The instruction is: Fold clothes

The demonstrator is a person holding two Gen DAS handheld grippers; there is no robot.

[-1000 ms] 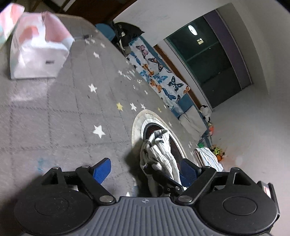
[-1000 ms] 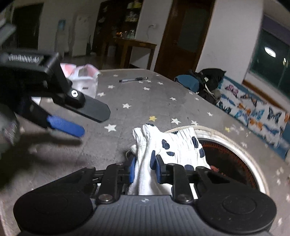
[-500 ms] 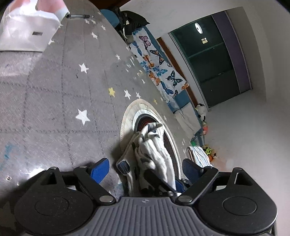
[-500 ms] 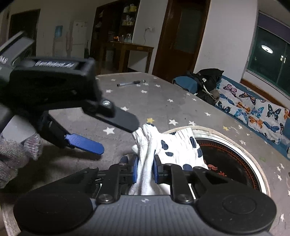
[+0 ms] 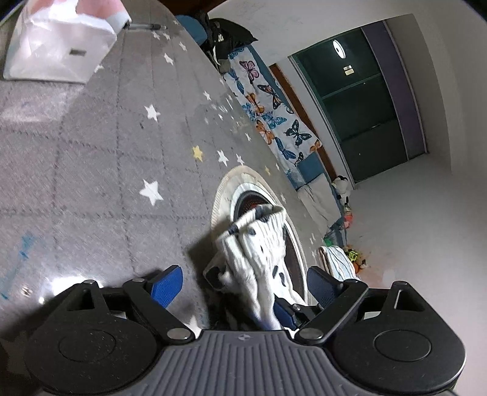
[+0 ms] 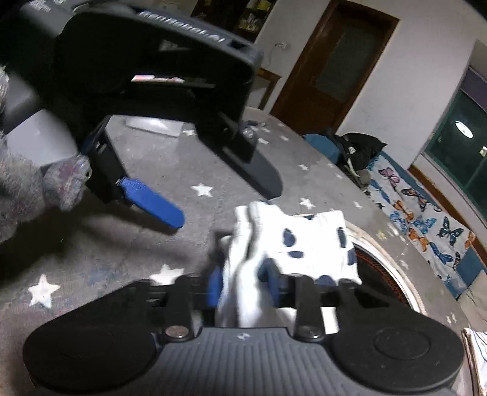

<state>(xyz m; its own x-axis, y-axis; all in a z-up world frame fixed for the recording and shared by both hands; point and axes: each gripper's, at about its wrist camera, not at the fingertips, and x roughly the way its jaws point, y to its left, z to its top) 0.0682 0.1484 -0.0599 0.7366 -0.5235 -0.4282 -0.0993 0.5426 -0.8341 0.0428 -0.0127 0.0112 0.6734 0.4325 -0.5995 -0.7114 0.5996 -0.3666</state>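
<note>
A white garment with dark blue spots (image 6: 310,240) hangs bunched from my right gripper (image 6: 243,286), which is shut on its near edge just above the grey star-print table (image 6: 137,243). In the left wrist view the same garment (image 5: 258,252) rises between the wide-apart blue pads of my open left gripper (image 5: 243,283), which touch nothing. The left gripper (image 6: 152,202) also shows at the upper left of the right wrist view, close above the cloth, held by a gloved hand (image 6: 18,182). The garment's far part lies over a round white-rimmed inset (image 5: 222,195) in the table.
A white paper bag (image 5: 61,45) and a pen (image 5: 146,26) lie at the table's far end. Beyond the table edge are a butterfly-print bench (image 5: 268,121), a black bag (image 5: 228,36) and a striped cloth (image 5: 338,262). A brown door (image 6: 334,67) stands behind.
The left gripper has come closer to the right one and now straddles the garment, still open. The right gripper has raised and tilted the bunched cloth, which is blurred by motion.
</note>
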